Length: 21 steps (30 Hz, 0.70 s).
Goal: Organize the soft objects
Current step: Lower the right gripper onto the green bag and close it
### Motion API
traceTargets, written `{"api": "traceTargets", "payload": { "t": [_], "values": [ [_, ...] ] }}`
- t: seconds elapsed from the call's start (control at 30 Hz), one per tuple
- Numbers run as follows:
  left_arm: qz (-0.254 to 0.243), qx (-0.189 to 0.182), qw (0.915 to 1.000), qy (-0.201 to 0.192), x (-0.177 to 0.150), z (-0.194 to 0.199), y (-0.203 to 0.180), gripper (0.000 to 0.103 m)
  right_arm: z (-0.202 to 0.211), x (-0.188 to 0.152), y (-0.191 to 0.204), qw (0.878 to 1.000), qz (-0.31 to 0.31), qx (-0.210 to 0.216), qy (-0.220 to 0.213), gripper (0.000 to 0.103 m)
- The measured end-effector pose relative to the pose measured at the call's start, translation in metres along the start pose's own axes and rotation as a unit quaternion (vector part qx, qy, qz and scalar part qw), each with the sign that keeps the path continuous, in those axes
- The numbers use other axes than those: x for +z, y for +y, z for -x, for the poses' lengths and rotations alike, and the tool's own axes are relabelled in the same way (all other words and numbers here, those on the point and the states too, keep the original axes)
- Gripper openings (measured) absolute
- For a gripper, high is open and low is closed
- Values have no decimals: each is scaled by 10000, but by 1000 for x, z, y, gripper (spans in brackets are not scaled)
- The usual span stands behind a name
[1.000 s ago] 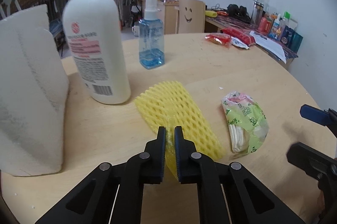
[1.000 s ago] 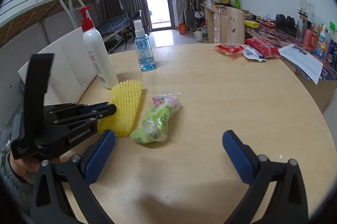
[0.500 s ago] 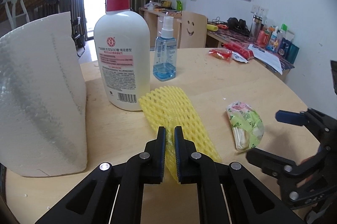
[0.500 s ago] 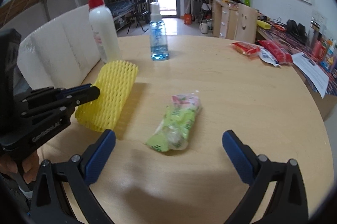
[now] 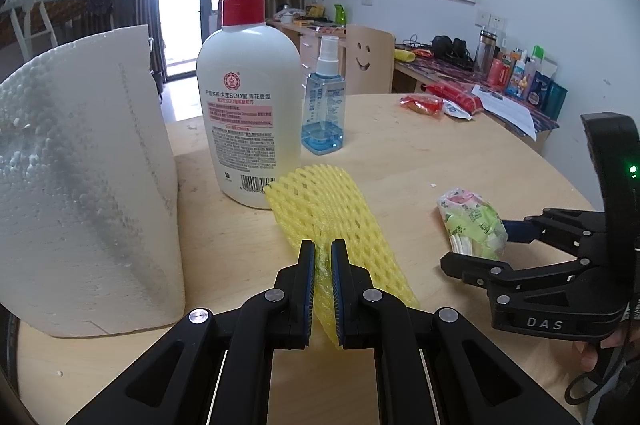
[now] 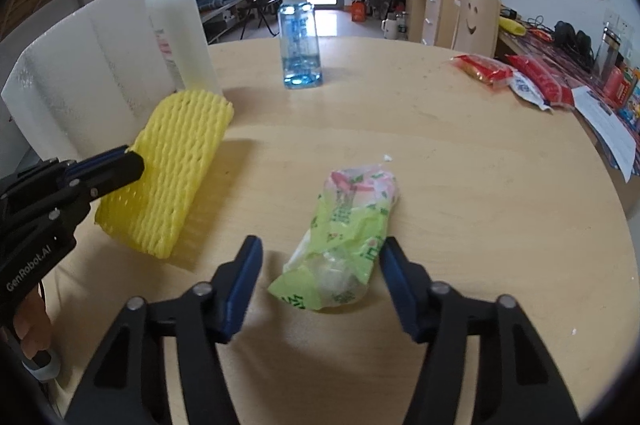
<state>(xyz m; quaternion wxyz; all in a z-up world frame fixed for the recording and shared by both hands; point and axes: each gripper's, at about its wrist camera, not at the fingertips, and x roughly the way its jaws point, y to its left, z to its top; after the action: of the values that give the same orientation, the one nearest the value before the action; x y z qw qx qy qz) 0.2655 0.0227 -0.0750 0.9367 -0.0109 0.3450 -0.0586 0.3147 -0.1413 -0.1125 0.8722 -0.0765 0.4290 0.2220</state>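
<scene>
1. While my left claw (image 5: 323, 257) is pinching the near end of the yellow foam net (image 5: 334, 221), the net is lifted off the round worktop (image 6: 460, 153), as the right wrist view shows it tilted with a shadow under it.
2. My right claw (image 6: 320, 261) is spread wide, with one finger on each side of the green tissue pack (image 6: 346, 233); the pads do not touch it.
3. The tissue pack lies flat on the worktop, near the net but apart from it.
4. Just behind the far end of the net stands the white lotion bottle (image 5: 250, 113) with a red pump; in the left wrist view the net covers a part of its base, and I cannot tell if they touch.
5. Beside this bottle, more far on the worktop, stands the blue spray bottle (image 5: 324, 109).
6. On the left side a big white foam sheet (image 5: 80, 177) stands upright and closes that side.
7. At the far right edge of the worktop lie red snack packets (image 6: 480, 69), well apart from both claws.
8. Between the right claw and the tissue pack nothing stands in the way.
</scene>
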Motion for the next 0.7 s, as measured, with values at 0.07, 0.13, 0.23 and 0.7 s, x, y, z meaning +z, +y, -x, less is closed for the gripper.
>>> {"api": "traceTargets", "payload": {
  "t": [0.07,0.13,0.23,0.7],
  "values": [
    [-23,-5,10000,-16,0,1,-1,9,-2,-1,1,10000,13,-3,39,57],
    [-41,-28,10000,-27,0,2,-3,9,-4,-1,0,10000,1,-10,89,54],
    [-91,-51,9999,-70,-1,4,-4,9,-4,-1,2,9999,30,-64,113,51],
    [-164,-162,9994,-257,0,15,-13,9,14,-3,0,9998,-101,-96,-114,31]
  ]
}}
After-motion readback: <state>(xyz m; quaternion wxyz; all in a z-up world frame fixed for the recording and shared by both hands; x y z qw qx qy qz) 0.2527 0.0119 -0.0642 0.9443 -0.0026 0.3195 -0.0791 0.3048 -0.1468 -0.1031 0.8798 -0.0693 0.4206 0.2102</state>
